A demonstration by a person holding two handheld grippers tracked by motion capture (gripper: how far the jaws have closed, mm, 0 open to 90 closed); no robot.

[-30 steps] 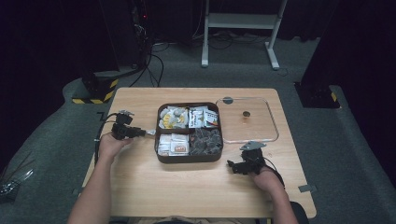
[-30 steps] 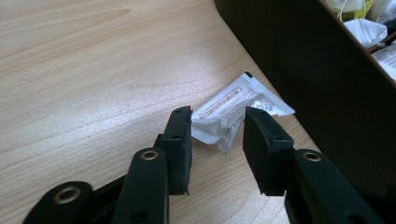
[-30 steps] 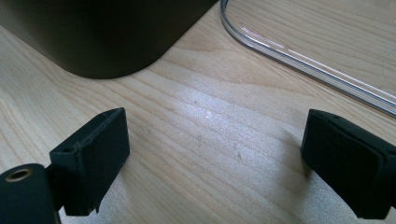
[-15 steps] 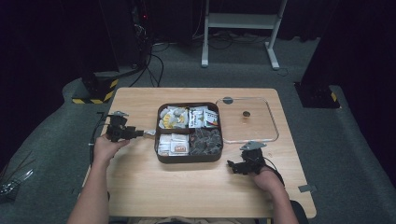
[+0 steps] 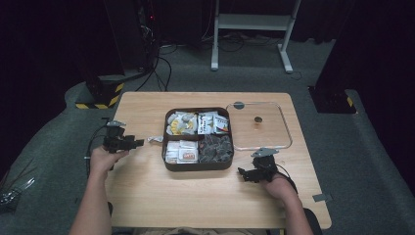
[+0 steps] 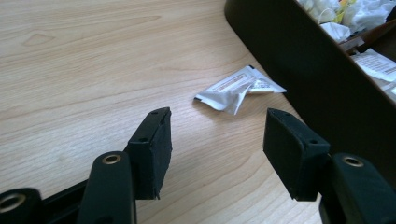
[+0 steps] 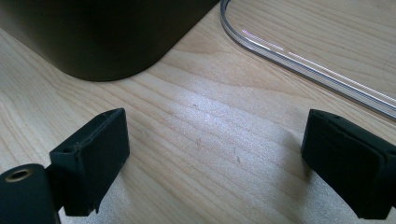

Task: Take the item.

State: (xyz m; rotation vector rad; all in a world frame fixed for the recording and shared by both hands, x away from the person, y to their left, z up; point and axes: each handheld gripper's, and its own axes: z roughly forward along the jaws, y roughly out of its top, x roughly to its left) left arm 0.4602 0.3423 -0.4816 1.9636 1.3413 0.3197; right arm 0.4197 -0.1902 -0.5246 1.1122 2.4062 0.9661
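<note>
A small white sachet (image 6: 238,88) lies crumpled on the wooden table, just left of the dark brown four-part tray (image 5: 169,164). My left gripper (image 6: 218,114) points at it from a short way back. Its jaws have just been opening and nothing is between them. From above, the left gripper (image 5: 138,143) sits at the table's left side with the sachet (image 5: 155,139) between it and the tray. My right gripper (image 5: 243,172) rests near the tray's front right corner. Its jaws (image 7: 217,121) stand wide open over bare wood.
The tray's compartments hold several white, yellow and dark packets. A clear lid (image 5: 285,131) with a small knob lies flat to the right of the tray; its rim (image 7: 299,65) runs just beyond the right gripper. The tray wall (image 6: 299,60) stands close on the left gripper's right.
The left gripper has drawn back to the left, away from the tray, and its jaws have spread. The sachet stays on the table by the tray. The right hand has kept still.
</note>
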